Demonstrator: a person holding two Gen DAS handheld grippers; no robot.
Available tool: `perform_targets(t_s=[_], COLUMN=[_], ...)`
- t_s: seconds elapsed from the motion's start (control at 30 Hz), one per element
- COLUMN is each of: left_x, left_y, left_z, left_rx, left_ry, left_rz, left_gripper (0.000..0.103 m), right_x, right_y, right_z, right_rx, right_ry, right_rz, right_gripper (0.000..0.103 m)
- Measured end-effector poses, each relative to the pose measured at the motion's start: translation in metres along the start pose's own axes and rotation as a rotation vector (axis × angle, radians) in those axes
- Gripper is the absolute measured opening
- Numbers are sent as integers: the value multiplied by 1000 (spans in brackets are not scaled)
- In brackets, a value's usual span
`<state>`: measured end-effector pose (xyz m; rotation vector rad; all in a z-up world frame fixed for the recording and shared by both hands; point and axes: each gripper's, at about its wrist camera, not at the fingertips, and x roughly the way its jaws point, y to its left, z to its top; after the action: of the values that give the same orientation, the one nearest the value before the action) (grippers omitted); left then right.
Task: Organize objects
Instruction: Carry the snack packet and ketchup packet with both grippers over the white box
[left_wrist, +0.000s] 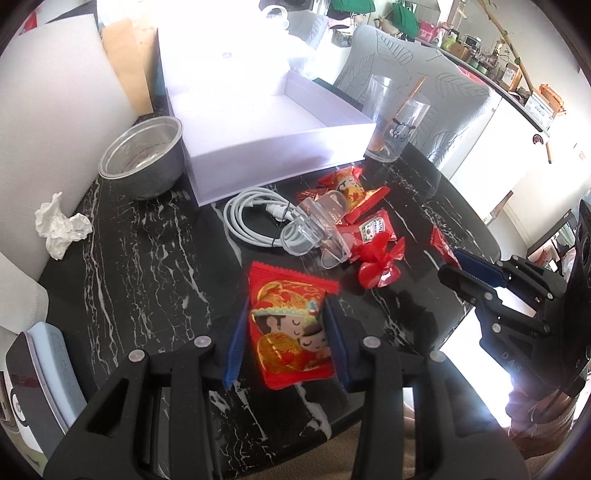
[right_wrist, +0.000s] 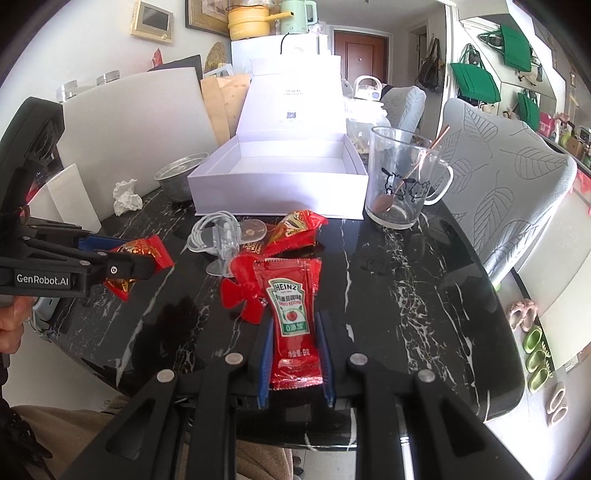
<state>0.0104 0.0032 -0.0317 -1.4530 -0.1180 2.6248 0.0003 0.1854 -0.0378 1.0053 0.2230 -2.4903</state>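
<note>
My left gripper (left_wrist: 286, 332) is shut on a red cartoon candy packet (left_wrist: 291, 328) above the black marble table (left_wrist: 147, 258); it also shows in the right wrist view (right_wrist: 136, 254). My right gripper (right_wrist: 295, 350) is shut on a red Heinz ketchup packet (right_wrist: 291, 317); in the left wrist view it (left_wrist: 458, 269) sits at the right. An open white box (left_wrist: 273, 122) (right_wrist: 277, 184) stands at the back. Near it lie more red packets (left_wrist: 351, 192), a red plastic fan (left_wrist: 380, 266), a white cable (left_wrist: 255, 218) and clear plastic pieces (left_wrist: 317, 229).
A metal bowl (left_wrist: 144, 162) and a crumpled tissue (left_wrist: 61, 225) lie left of the box. A glass mug (right_wrist: 399, 181) with a spoon stands right of it. A grey chair (right_wrist: 498, 177) is beyond the table's right edge. White boards (left_wrist: 62, 122) lean at left.
</note>
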Motion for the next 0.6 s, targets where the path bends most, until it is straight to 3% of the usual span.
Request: perform_targets(t_s=[0.6], left_x=[-44], left_y=[5], left_z=[26], left_rx=[19], left_ry=[-136], left_rz=[46], left_gripper=[38], right_x=[-36], right_y=[19], right_z=[39], right_rx=[-60], right_ry=[-97], right_rz=[15], right_gripper=[21])
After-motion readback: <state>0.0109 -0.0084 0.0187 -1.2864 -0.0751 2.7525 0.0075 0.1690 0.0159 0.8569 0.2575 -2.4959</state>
